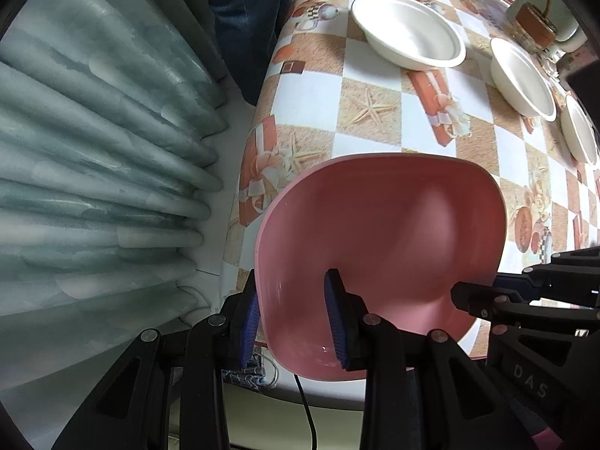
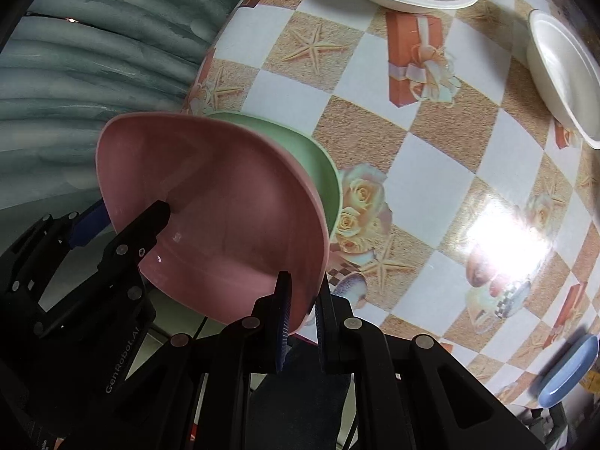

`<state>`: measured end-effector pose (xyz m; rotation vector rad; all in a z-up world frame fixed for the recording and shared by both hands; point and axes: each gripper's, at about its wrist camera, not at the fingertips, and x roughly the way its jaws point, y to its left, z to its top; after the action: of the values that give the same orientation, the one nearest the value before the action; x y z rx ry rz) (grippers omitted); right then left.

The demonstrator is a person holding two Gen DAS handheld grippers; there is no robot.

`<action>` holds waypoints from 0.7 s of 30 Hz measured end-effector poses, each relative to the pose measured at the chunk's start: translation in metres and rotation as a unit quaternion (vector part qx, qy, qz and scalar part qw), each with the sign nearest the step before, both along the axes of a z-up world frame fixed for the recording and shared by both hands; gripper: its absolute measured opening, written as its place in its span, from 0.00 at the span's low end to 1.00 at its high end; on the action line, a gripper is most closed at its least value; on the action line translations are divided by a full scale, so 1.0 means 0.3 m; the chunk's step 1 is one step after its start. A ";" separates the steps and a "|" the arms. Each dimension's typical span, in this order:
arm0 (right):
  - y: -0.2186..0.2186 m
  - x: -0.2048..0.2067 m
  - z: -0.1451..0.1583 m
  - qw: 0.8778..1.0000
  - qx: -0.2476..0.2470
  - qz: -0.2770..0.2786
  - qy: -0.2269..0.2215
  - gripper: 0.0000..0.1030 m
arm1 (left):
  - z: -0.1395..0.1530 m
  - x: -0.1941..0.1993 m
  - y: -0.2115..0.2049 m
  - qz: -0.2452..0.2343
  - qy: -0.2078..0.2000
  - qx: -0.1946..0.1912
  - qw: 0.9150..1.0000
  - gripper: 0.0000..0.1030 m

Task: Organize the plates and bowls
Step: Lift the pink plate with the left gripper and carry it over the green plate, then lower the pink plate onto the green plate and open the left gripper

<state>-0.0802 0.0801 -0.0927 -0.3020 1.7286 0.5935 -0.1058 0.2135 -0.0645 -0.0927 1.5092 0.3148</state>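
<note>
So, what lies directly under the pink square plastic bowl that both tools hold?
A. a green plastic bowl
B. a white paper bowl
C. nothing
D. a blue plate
A: in the right wrist view a green plastic bowl shows just beneath the pink square plastic bowl, whose rim the left tool and right tool both clamp.

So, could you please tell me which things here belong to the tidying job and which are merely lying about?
Part of the job:
- pink bowl, gripped by both the left gripper and right gripper
- green bowl beneath it
- white bowls
- blue plate

Just lying about:
- patterned tablecloth
- grey-green curtain
- box by the far edge
</note>
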 end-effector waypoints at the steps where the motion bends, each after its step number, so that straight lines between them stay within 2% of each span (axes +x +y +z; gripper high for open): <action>1: 0.016 -0.003 -0.006 1.000 0.000 -0.003 0.003 0.13 | -0.003 -0.001 0.000 -0.001 0.001 0.001 1.000 0.34; 3: 0.008 -0.008 -0.020 1.000 -0.001 -0.006 0.006 0.13 | -0.012 -0.001 -0.002 -0.003 0.002 0.003 1.000 0.34; 4: 0.017 -0.009 -0.024 1.000 -0.001 -0.008 0.008 0.13 | -0.016 -0.001 -0.002 -0.002 0.002 0.007 1.000 0.37; 6: 0.030 -0.018 -0.024 1.000 0.010 -0.014 0.014 0.13 | -0.030 0.002 -0.004 -0.001 0.004 0.008 1.000 0.47; 8: 0.037 -0.020 -0.030 1.000 0.013 -0.009 0.008 0.13 | -0.040 0.005 -0.006 -0.001 0.007 0.011 1.000 0.62; 10: 0.057 -0.020 -0.022 1.000 0.009 0.002 -0.004 0.14 | -0.036 0.003 -0.009 -0.002 0.003 0.017 1.000 0.69; 11: 0.063 -0.021 -0.015 1.000 0.007 0.007 -0.011 0.18 | -0.031 0.002 -0.012 -0.003 0.001 0.018 1.000 0.73; 12: 0.060 -0.028 -0.002 1.000 0.003 0.010 -0.015 0.28 | -0.026 0.001 -0.015 -0.005 0.000 0.020 1.000 0.73; 14: 0.031 -0.025 0.012 0.999 -0.014 0.008 -0.034 0.70 | -0.022 0.000 -0.017 -0.007 0.003 0.032 0.999 0.75; 16: -0.003 -0.018 0.026 0.999 -0.011 0.001 -0.045 0.85 | -0.017 -0.003 -0.018 -0.006 0.003 0.019 1.000 0.76; 21: -0.115 -0.006 0.015 0.998 -0.037 -0.023 -0.054 0.85 | 0.006 0.020 -0.084 -0.032 -0.001 0.008 0.999 0.77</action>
<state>-0.0821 0.0457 -0.0882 -0.3384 1.6509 0.4724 -0.0999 0.1882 -0.0627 -0.0323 1.5045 0.2761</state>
